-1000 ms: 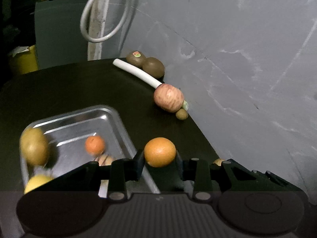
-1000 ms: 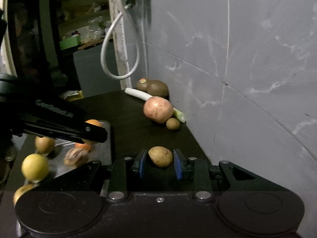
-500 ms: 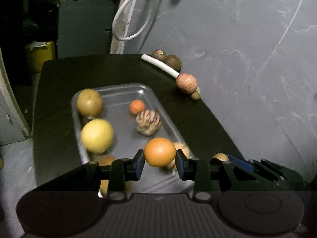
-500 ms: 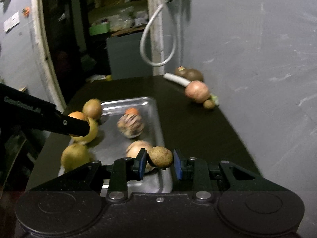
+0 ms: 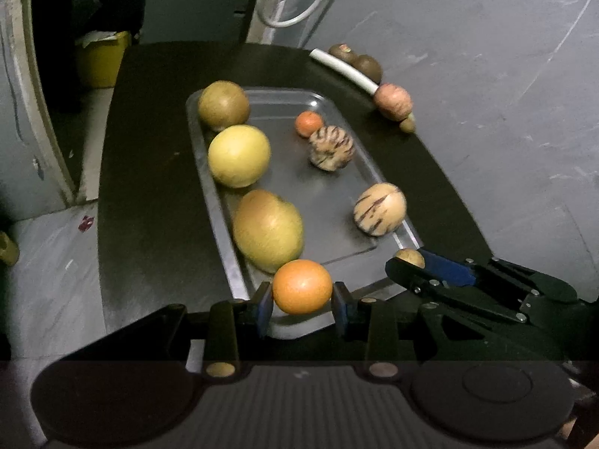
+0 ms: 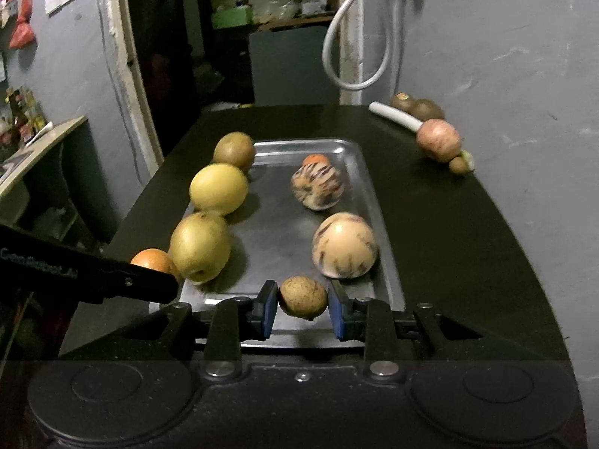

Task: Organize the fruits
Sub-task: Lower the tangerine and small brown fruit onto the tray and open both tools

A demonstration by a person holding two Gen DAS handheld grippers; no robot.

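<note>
My left gripper (image 5: 302, 302) is shut on an orange (image 5: 301, 286) and holds it over the near left corner of a steel tray (image 5: 329, 187). My right gripper (image 6: 303, 308) is shut on a small brown fruit (image 6: 303, 296) over the tray's near edge (image 6: 389, 269); it also shows in the left wrist view (image 5: 411, 257). In the tray lie a brown round fruit (image 5: 223, 105), a yellow round fruit (image 5: 239, 156), a yellow-green fruit (image 5: 268, 229), a small tangerine (image 5: 308, 123) and two striped melons (image 5: 331, 147) (image 5: 379, 208).
At the far right of the dark table, by the grey wall, lie a red apple (image 5: 392, 100), a small brown fruit (image 5: 407, 125), a white stalk (image 5: 344, 68) and two kiwis (image 5: 367, 67). A white cable loop (image 6: 355, 37) hangs behind. The table's left edge drops to the floor.
Both grippers have drawn back toward the tray's near end with their fruits still held. The whole tray has come into view.
</note>
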